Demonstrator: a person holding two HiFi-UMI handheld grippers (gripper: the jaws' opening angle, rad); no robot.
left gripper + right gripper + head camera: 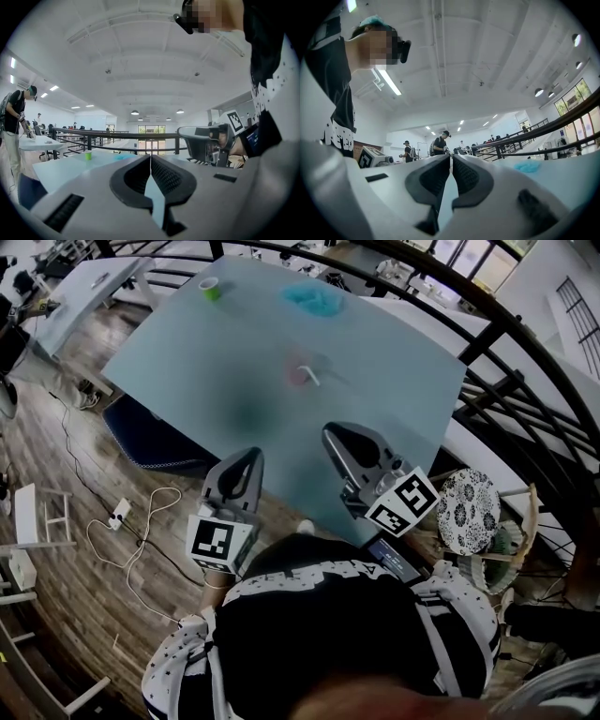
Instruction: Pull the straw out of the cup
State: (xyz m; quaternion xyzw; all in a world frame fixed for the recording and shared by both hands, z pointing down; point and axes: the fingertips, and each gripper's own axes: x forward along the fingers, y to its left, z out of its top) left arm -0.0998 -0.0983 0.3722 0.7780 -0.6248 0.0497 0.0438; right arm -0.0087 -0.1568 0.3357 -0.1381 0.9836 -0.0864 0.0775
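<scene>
- The pink translucent cup stands out on the pale blue-grey table, towards the middle. It shows soft and blurred in the head view.
- The white straw sticks out of that cup. It seems to lean towards the person and a little to their right, though the blur leaves the exact tilt unsure.
- The left gripper hangs at the near edge of the table. Its own view shows the left gripper with jaws pressed together and nothing between them.
- The right gripper reaches a little farther over the table. Its own view shows the right gripper with jaws closed to a thin slit and likewise empty.
- Neither gripper view shows the cup or the straw.
- The cup lies ahead of both grippers and well apart from each. It sits forward and slightly left of the right one's tips, which makes that one the nearer.
- In my judgement the pull has not begun. The right jaws would need to part, travel forward, and close across the straw's free upper end.
- A small green cup and a crumpled blue cloth-like heap sit at the far side, clear of the path.
</scene>
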